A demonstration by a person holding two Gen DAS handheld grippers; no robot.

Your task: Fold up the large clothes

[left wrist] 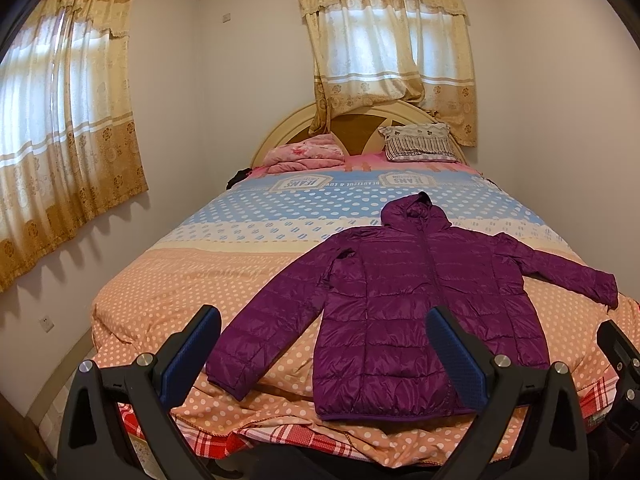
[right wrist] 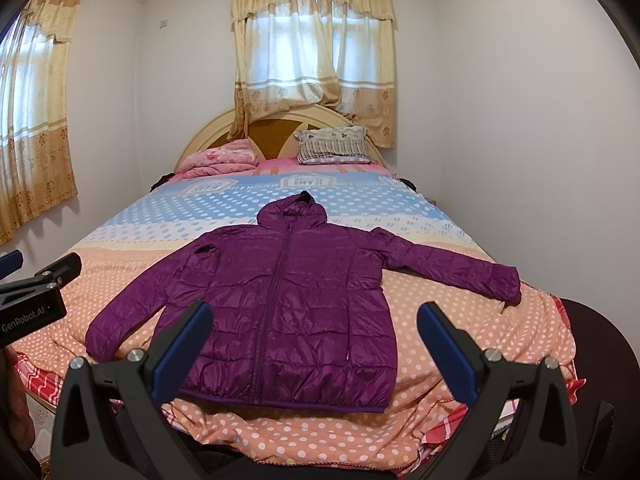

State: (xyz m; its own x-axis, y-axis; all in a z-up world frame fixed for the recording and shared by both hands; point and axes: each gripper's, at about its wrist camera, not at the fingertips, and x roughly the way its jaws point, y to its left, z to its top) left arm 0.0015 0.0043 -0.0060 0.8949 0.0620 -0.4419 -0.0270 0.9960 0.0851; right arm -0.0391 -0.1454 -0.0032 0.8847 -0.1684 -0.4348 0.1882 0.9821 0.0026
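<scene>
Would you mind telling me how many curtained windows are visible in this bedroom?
2. One curtained window is on the far wall above the headboard; the other is on the left wall beside the bed. More may lie outside the views.

Purple jacket [right wrist: 280, 300] flat on bed [right wrist: 440, 320]

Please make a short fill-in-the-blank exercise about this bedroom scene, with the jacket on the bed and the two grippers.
1. The purple jacket lies spread flat on the ____.
2. Its hood points toward the ____.
3. The jaws of the left gripper and the right gripper are ____, holding nothing.
4. Beside the striped pillow lies a folded ____ blanket.

Missing words: bed; headboard; open; pink
</scene>
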